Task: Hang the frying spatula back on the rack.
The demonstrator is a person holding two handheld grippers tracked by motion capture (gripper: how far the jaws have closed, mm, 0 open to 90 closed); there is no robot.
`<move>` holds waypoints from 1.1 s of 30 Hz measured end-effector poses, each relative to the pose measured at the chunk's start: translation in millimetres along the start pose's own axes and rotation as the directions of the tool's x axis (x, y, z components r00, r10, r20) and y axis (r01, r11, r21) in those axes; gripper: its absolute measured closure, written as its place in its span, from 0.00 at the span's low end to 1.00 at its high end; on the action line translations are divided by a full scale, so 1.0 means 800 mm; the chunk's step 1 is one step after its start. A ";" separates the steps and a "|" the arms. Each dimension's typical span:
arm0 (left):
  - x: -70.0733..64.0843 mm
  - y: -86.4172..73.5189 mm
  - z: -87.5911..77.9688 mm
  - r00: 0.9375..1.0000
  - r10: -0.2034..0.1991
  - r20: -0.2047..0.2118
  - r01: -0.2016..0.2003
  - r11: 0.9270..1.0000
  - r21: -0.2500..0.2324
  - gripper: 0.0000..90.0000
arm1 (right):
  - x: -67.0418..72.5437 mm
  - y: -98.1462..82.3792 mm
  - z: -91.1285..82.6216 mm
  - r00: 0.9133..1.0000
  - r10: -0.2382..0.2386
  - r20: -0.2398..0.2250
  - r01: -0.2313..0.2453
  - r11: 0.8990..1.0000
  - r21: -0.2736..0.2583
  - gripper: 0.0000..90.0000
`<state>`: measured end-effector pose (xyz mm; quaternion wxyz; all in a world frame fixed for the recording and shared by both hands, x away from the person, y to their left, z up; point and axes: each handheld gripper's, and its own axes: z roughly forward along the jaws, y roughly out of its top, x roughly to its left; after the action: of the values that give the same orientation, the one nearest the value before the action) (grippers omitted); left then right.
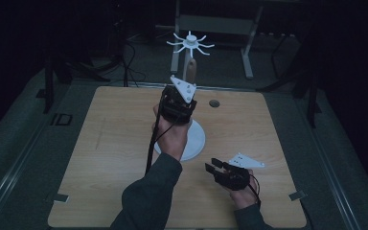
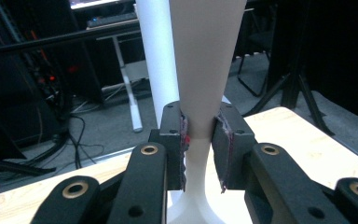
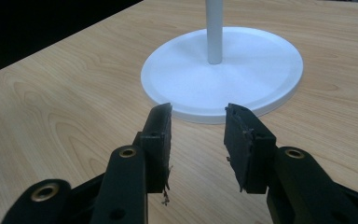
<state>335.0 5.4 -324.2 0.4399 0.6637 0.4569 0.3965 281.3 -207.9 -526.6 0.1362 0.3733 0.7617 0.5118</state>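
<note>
Wood tabletop [image 1: 100,158] lies bare at frame left. Centre frame, the left gripper [image 2: 200,135] clamps a pale tapered piece [image 2: 205,70] beside the white stand [image 1: 190,44]; its top is cut off. Lower right, the right gripper [image 3: 198,135] gapes empty, near the stand's base [image 3: 261,70].

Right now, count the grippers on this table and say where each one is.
2. The left gripper is raised mid-table, clamped on a beige cone beside the white stand. The right gripper hovers open near the front.
</note>
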 end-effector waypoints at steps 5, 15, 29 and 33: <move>0.000 0.004 0.005 1.000 -0.001 -0.023 0.001 1.000 0.017 0.83 | 0.001 0.000 -0.001 1.000 -0.002 0.000 0.002 1.000 -0.002 0.68; 0.002 0.011 0.007 0.999 0.006 -0.045 -0.005 1.000 0.026 0.83 | 0.000 -0.002 0.001 1.000 0.000 -0.004 0.000 1.000 0.003 0.68; 0.005 0.015 0.020 0.996 0.045 -0.075 -0.040 0.997 0.063 0.82 | 0.000 -0.003 0.001 1.000 0.002 -0.009 -0.002 1.000 0.005 0.68; 0.006 0.013 0.016 0.996 0.057 -0.062 -0.055 0.998 0.038 0.78 | 0.001 -0.003 0.001 1.000 0.003 -0.011 -0.003 1.000 0.007 0.68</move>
<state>351.0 5.3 -318.0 0.4022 0.6712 0.4587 0.4210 280.1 -207.4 -528.9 0.1299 0.3723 0.7635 0.5114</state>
